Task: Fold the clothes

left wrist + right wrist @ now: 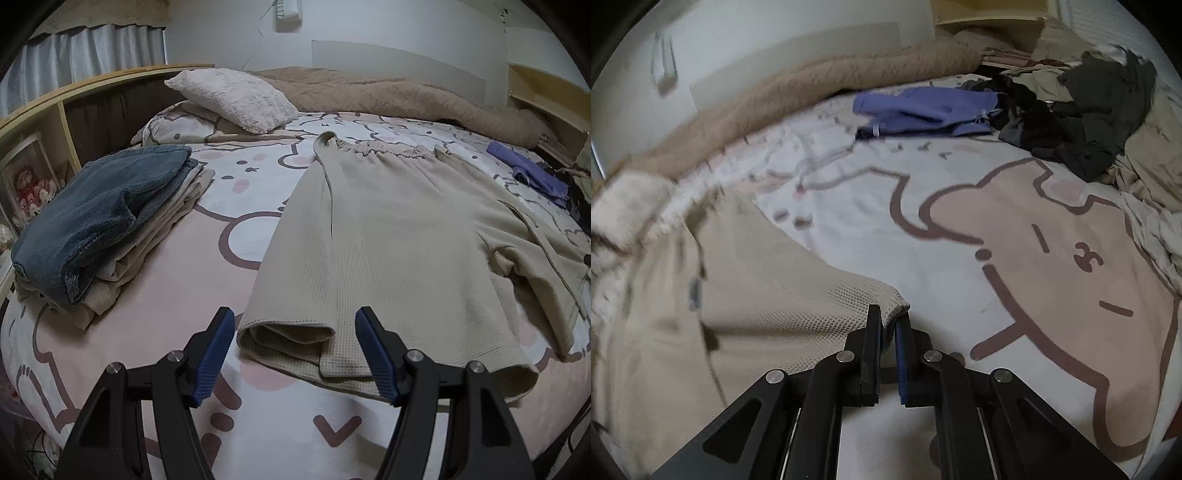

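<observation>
Beige waffle-knit shorts (399, 236) lie spread on the bed, elastic waistband at the far end and leg hems toward me. My left gripper (295, 325) hovers open just above the near left leg hem, its blue pads (218, 347) on either side of the hem without touching it. In the right wrist view the same beige shorts (768, 317) fill the lower left. My right gripper (890, 314) is shut on a corner of the fabric, which bunches up between the fingertips.
A stack of folded clothes (99, 218) topped by a blue towel sits at the left. A white pillow (236, 96) and tan blanket (388, 96) lie at the head. Purple garment (923, 110) and a dark heap of clothes (1082, 107) lie at the far right. A wooden shelf (48, 107) borders the left.
</observation>
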Motion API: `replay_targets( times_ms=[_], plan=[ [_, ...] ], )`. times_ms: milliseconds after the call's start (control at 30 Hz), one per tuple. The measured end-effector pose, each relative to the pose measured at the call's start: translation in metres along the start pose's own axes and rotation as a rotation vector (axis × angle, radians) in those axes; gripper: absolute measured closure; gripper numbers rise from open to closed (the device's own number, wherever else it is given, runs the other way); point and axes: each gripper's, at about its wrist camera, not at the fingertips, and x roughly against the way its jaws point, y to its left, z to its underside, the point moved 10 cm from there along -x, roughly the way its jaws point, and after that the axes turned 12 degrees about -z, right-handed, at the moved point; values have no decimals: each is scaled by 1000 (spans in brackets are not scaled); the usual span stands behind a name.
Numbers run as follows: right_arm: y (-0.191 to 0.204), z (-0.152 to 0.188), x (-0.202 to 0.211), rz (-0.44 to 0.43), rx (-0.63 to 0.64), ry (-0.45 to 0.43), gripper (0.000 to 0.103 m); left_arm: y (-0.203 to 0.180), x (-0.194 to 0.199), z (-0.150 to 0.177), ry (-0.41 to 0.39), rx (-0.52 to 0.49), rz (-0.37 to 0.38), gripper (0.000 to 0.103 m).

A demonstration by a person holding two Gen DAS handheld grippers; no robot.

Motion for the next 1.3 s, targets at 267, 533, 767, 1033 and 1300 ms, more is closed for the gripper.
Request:
replay_targets(
  times_ms=[267,533,767,1033,1300],
  plan=[
    [-4,20,-14,20,-7,51,97,-13,-1,0,-21,-43,38,36],
    [-2,22,-16,29,2,46,97,-15,-14,2,22,-46,22,47],
    [-6,22,-17,-20,-38,40,97,-4,-16,-1,32,-18,-12,88],
    [-7,22,-18,-42,-55,41,96,47,-19,-18,-1,74,-113,89],
    [-5,22,-19,3,-15,48,96,101,-40,-16,23,151,-186,89]
  ],
)
